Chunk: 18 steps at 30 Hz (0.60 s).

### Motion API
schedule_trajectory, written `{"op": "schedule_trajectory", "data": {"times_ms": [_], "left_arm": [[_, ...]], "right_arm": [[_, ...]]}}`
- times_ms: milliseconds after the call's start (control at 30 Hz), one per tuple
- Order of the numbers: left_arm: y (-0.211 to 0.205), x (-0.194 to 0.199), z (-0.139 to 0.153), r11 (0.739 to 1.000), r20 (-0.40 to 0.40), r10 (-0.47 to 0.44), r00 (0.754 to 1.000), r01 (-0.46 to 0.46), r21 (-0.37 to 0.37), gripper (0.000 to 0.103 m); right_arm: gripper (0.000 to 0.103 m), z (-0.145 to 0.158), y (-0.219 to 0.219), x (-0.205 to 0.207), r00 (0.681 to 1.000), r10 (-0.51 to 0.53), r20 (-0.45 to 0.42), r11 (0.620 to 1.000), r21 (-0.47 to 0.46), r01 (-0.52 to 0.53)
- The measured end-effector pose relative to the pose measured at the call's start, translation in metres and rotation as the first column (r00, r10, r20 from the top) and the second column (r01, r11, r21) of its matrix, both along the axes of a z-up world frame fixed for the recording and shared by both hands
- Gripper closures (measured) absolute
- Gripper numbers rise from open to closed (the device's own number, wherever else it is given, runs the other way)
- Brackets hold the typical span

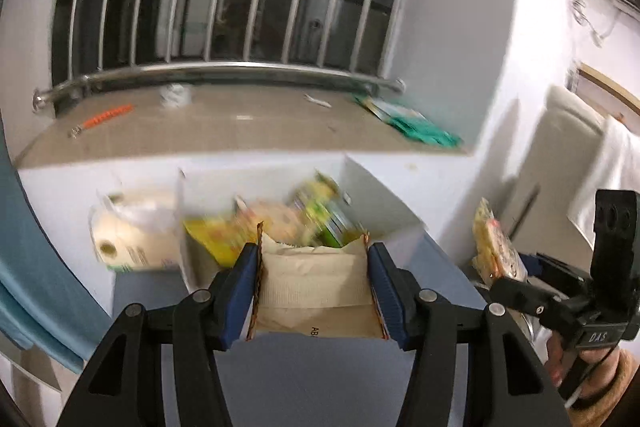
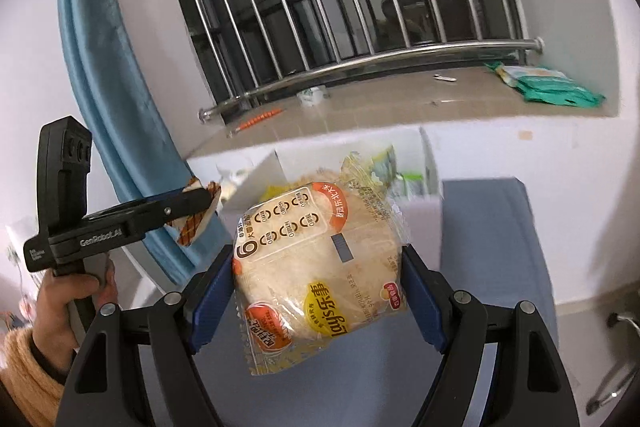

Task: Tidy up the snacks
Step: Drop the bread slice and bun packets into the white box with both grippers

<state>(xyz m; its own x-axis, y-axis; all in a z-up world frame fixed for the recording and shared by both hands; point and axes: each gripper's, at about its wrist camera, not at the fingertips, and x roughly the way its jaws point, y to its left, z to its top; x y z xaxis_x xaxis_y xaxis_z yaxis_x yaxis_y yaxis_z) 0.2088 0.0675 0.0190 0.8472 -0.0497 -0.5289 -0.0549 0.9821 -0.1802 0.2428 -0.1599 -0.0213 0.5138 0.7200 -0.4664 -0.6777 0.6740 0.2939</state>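
Blue tabletop [image 1: 320,387] carrying a white box [image 1: 384,211] of snack packs at its far edge, below the window ledge [image 1: 240,131]. Right tongs [image 2: 320,291] pinching a Lay's multipack [image 2: 320,267] near the box. Left tongs [image 1: 314,291] pinching a beige packet [image 1: 314,287], just before the box.

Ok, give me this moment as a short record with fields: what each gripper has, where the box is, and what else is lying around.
left gripper: shut on a beige snack packet, held by its side edges
right gripper: shut on a clear Lay's multipack
white box: open, on the blue-grey table, ahead of both grippers, already holding yellow and green packets
paper roll: left of the box
windowsill: green packets at its right end, an orange object at its left
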Motion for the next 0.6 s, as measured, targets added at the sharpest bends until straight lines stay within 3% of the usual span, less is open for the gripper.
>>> {"op": "schedule_trajectory", "data": {"times_ms": [333,433,467,533,600], "left_arm": [[0.041,0.083,-0.001,0.999,-0.056,0.041,0.998,-0.042,-0.016,0.042],[0.045,0.101,-0.010,0.998,-0.095,0.056,0.994,-0.057,-0.006,0.021],[0.047,0.106,-0.014,0.998,-0.114,0.064,0.991,-0.066,-0.009,0.000],[0.047,0.106,-0.020,0.997,-0.135,0.076,0.988,-0.078,-0.013,0.000],[0.047,0.106,-0.025,0.997,-0.143,0.072,0.987,-0.075,-0.016,0.000]], "right_arm": [[0.020,0.020,0.069,0.127,0.994,-0.095,-0.056,0.986,-0.139,0.087],[0.017,0.011,0.080,0.149,0.992,-0.103,-0.071,0.976,-0.198,0.087],[0.010,0.007,0.083,0.154,0.992,-0.098,-0.079,0.974,-0.210,0.079],[0.000,0.001,0.083,0.159,0.989,-0.122,-0.083,0.965,-0.244,0.098],[0.000,0.000,0.082,0.160,0.987,-0.147,-0.056,0.956,-0.262,0.128]]}}
